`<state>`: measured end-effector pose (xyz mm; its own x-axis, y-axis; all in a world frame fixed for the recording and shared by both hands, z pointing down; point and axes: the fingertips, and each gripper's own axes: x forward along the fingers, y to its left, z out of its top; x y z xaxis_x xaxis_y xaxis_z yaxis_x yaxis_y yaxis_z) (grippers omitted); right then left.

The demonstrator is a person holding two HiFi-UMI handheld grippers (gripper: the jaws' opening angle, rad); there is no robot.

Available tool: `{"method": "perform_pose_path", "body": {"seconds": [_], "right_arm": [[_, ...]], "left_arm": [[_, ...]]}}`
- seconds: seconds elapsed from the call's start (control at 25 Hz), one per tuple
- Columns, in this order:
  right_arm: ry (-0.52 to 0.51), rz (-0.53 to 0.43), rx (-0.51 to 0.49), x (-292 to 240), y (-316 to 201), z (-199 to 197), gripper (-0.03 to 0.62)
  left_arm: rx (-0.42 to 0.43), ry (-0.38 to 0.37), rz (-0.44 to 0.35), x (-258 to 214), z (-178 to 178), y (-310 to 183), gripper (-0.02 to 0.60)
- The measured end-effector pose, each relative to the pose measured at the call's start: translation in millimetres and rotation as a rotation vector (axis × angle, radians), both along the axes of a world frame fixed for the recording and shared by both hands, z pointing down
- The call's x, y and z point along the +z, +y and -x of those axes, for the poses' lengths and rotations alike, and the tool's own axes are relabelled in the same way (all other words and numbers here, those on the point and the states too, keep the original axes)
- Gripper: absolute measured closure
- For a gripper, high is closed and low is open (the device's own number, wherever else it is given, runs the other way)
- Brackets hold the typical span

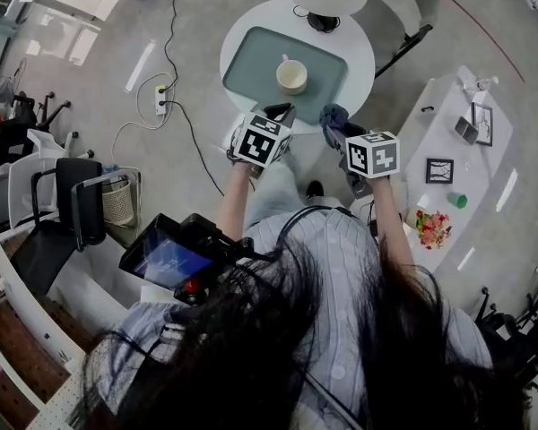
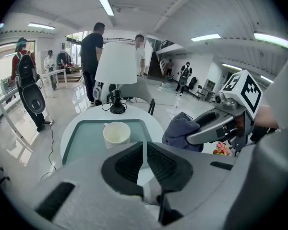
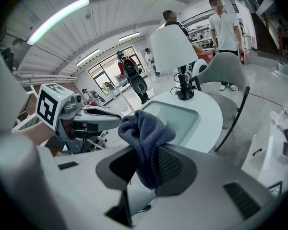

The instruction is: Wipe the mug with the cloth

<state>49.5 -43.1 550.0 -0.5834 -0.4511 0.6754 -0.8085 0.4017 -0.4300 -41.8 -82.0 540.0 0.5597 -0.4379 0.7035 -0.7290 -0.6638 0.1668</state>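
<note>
Partly behind the bunched cloth [image 3: 145, 137], the mug [image 3: 154, 110]

No readable words, numbers or brand names anywhere.
- Marker cube [image 1: 260, 141] of left gripper [image 1: 281, 112]: black-and-white square patterns only, no letters or digits.
- Second marker cube [image 1: 374, 155], of right gripper [image 1: 335, 124]: same kind of pattern, nothing legible.
- Small screen [image 1: 169, 262] by person's shoulder: blue glow, any writing too small to read.
- Framed card [image 1: 439, 170] near front edge of side table [image 1: 448, 133]: dark square print, illegible.
</note>
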Motion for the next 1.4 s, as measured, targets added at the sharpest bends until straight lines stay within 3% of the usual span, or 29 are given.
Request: {"method": "perform_pose_path", "body": {"seconds": [0.28,0.76,1.16,1.4], "right_arm": [[-0.040,-0.031,-0.077,-8.2,50.2,-10.1,0.496],[-0.088,-0.027,-0.100,-4.4,112.4,-7.0,0.496],[-0.061,-0.027,-0.100,-3.3,140.4,16.8,0.496],[-0.065,-0.034,-0.067,-11.0,171.4,60.4,0.496]], "left_arm": [[-0.106,0.023,0.017,-4.1,-14.4,58.0,0.543],[-0.086,-0.024,0.055,1.3,-24.4,135.4,0.543],[-0.084,-0.006,0.070,-2.1,6.4,176.7,0.543],[-0.062,-0.001,0.069,-5.1,46.1,213.7,0.543]]}}
